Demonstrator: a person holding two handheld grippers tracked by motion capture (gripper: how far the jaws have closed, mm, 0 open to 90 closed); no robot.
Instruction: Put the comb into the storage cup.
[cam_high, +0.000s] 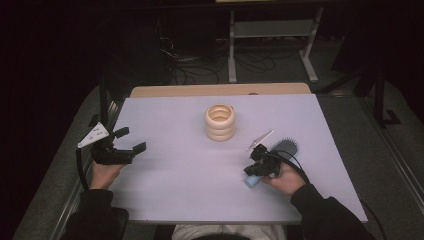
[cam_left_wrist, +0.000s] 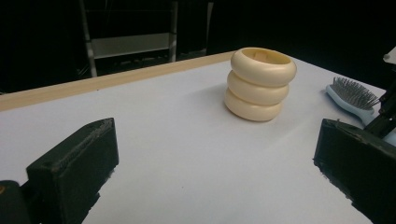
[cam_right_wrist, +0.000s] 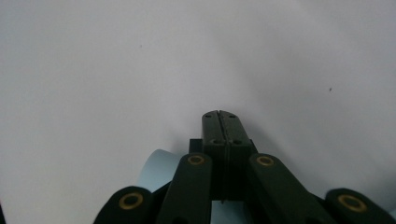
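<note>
The right gripper (cam_high: 259, 161), jaws pressed together, sat over the handle of the blue hairbrush (cam_high: 280, 149) beneath it without clearly holding it, so opening for a grasp seemed next, while the left gripper (cam_high: 127, 140) waited wide open and empty.

A white table (cam_high: 200, 165) with a wooden far edge (cam_high: 220, 90) carries a cream holder of three stacked rings (cam_high: 220, 122), ahead of and between both grippers, and a light-blue hairbrush (cam_high: 280, 152) lying under the right gripper (cam_high: 260, 159).
</note>
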